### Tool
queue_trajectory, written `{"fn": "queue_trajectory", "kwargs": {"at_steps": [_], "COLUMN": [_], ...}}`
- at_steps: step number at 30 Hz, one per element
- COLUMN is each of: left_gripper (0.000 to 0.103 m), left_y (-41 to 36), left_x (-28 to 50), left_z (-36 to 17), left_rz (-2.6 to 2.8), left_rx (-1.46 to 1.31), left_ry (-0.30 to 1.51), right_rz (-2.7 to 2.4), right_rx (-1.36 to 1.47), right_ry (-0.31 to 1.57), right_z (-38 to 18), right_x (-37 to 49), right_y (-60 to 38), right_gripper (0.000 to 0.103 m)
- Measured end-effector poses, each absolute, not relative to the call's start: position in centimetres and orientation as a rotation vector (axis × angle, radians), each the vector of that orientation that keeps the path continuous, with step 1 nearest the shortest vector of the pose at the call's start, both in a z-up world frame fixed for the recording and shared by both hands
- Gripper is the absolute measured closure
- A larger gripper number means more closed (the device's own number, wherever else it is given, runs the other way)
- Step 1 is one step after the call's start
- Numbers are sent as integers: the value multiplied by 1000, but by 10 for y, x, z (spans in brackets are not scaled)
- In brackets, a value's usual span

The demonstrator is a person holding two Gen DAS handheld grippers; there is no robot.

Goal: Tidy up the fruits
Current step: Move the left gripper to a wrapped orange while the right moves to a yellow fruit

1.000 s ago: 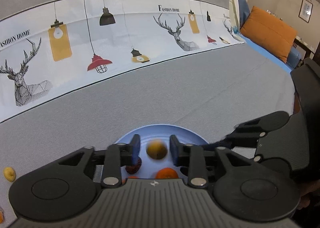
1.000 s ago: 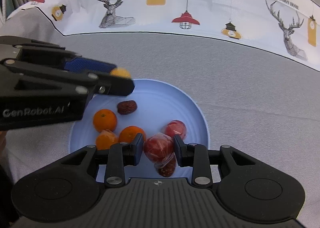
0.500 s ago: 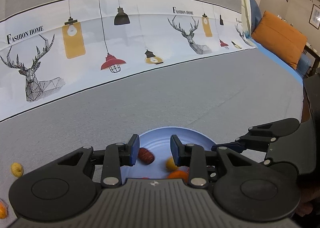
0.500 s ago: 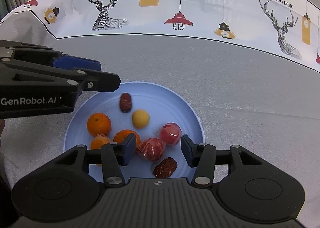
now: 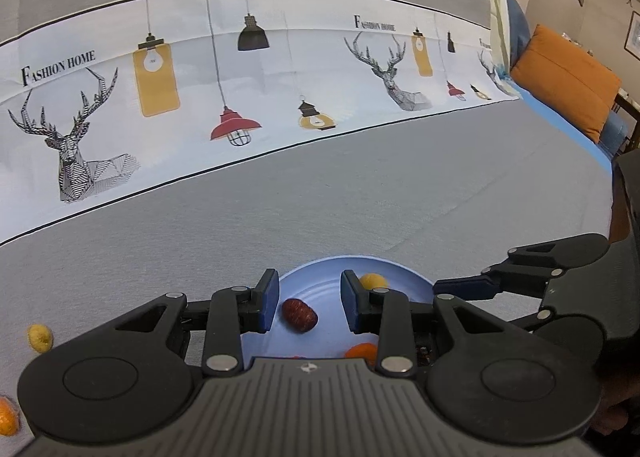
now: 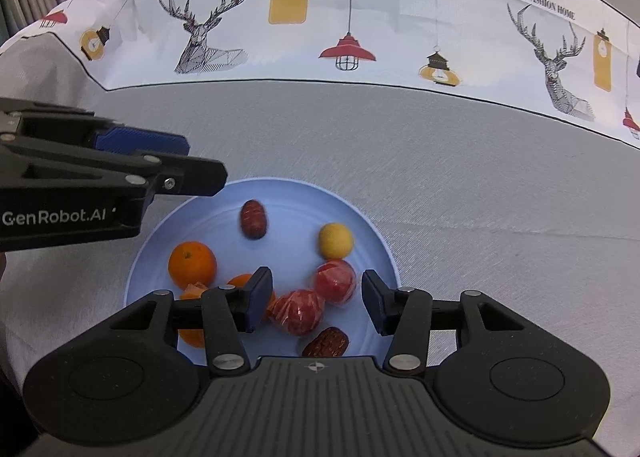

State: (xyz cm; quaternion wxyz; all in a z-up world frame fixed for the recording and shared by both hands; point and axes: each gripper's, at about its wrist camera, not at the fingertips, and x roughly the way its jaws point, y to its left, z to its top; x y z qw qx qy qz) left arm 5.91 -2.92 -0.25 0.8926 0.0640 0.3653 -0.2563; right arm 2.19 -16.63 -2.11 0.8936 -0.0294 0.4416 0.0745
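A light blue plate (image 6: 360,217) on grey cloth holds several fruits: an orange (image 6: 192,264), a yellow fruit (image 6: 336,241), a dark red date (image 6: 253,219), two plastic-wrapped red fruits (image 6: 298,311) and a second date (image 6: 326,341). My right gripper (image 6: 316,299) hangs over the plate's near side. It is open, and its pads stand clear of the wrapped fruits lying below. My left gripper (image 5: 309,299) is open and empty over the plate's left edge (image 5: 320,269). Between its fingers I see the date (image 5: 299,315) down on the plate. The left gripper (image 6: 176,161) also shows in the right wrist view.
A loose yellow fruit (image 5: 40,337) and an orange one (image 5: 6,415) lie on the grey cloth left of the plate. A white printed cloth band (image 5: 240,77) runs along the back. An orange cushion (image 5: 568,97) sits far right.
The yellow fruit left the left gripper, landed on the plate and rolled right. The right jaws widened off the wrapped red fruit. The far date shifted on the plate.
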Motion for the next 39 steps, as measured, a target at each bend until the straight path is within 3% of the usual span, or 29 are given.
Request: {"fn": "queue_trajectory", "kwargs": {"at_steps": [16,18,20,22,36,39], "left_gripper": [64,51,28,23,23,35], "left_y": [29,47,66,86,173,180], "left_x": [73,76,81,86,90,86], "left_z": [6,5,1,-4,-25,-36], "left_rz": [-289,-183,-27,119,362,366], "left_rx": [56,65,102,138,26,-13], "left_ry": [801,822,857,900,1078,1109], "right_rz": [158,169,182,198,295,305], "right_rx": [22,38,52,62,46,46], "right_ry": [855,846,841,837,811,802], "right_z": [-10,-9,-9,-10,-18,-19], "right_x": [24,25,26,26,28,29], "right_y": [-143,-137,-128,-119,-67,-63], "right_gripper": [51,51,51,51,51,51]}}
